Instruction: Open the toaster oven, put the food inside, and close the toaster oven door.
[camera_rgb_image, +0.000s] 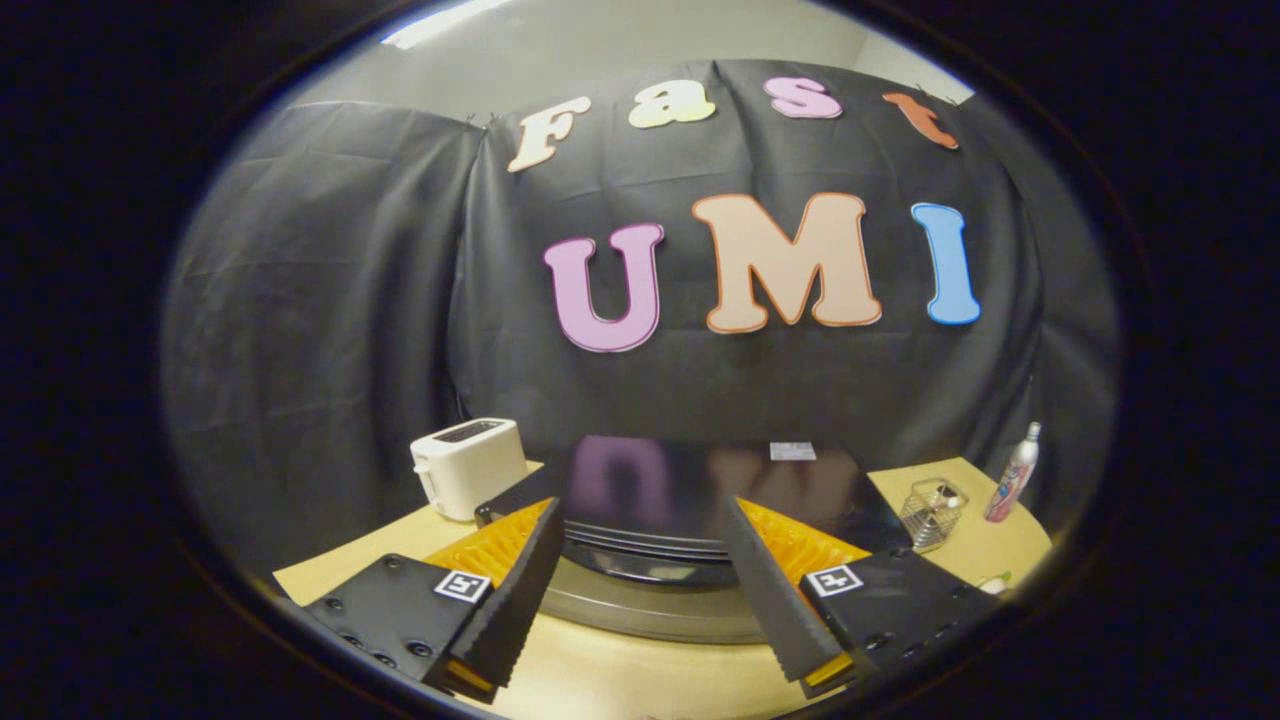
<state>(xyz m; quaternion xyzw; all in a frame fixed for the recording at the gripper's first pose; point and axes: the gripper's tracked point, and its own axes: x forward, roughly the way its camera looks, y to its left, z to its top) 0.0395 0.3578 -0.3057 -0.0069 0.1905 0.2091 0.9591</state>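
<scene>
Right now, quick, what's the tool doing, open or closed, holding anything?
Tool: open, holding nothing; its fingers are spread apart just in front of the toaster oven, whose door looks shut.

No legible text stands on any object. Each finger base of the hand-held gripper (645, 590) carries a square black-and-white coded marker (462, 586). A small label on top of the toaster oven (690, 490), beyond the fingers, is too blurred to read, as is the print on the spray bottle (1012, 475).
</scene>
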